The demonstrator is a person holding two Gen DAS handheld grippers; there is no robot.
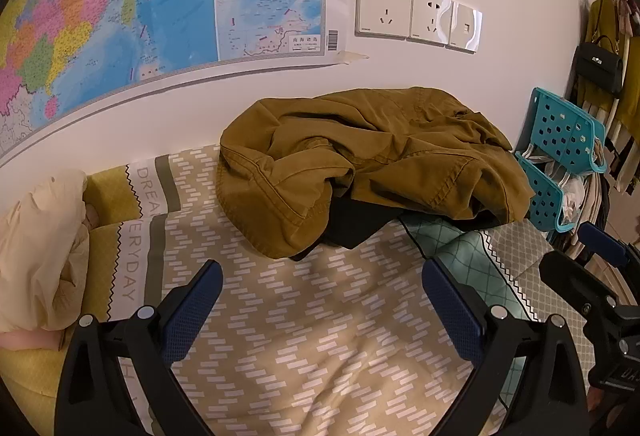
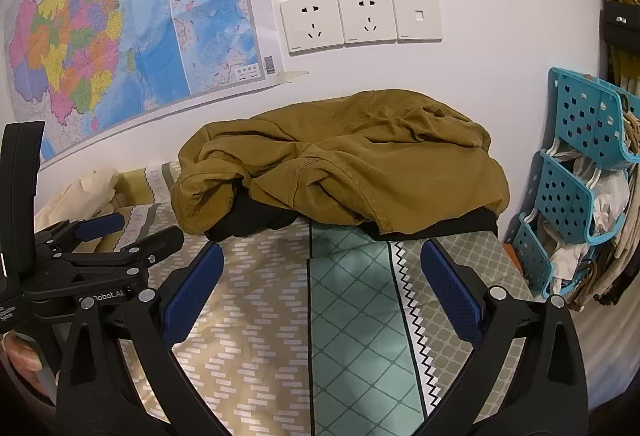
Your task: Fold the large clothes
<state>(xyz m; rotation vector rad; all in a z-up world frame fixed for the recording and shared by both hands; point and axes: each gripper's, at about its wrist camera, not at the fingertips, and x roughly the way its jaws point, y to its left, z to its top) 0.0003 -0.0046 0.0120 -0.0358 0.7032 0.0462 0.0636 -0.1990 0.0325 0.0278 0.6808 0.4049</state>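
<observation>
A mustard-brown jacket [image 1: 372,160] lies in a crumpled heap at the far side of the bed [image 1: 320,336], close against the wall [image 1: 460,76] below the sockets [image 1: 416,14]. It sits on top of a dark garment [image 1: 352,228], whose edge shows under the near hem. Nothing has been spread or folded yet.

The left gripper [image 1: 322,300] hovers over the patterned bedcover, its jaws wide apart and holding nothing. The right gripper [image 2: 322,284] is just beside it, likewise gaping and empty, short of the jacket and not touching it. Both point toward the heap.

The cloth looks like a thick cotton twill with stitched seams. It will likely be soft and limp but fairly heavy, and it should drape and drag rather than slide. It is not fragile, so a firm pinch is safe. The thick hem and seams give the pads something to bite on.

The best hold is probably the near hem [image 1: 280,204], where a stitched edge curls up off the bed, with the other gripper taking the edge at the right end [image 1: 492,196]. The risk is pinching the dark garment along with it, since the two lie touching. Lifting by a single layer of the brown edge should pull the jacket free so it can be laid flat.
</observation>
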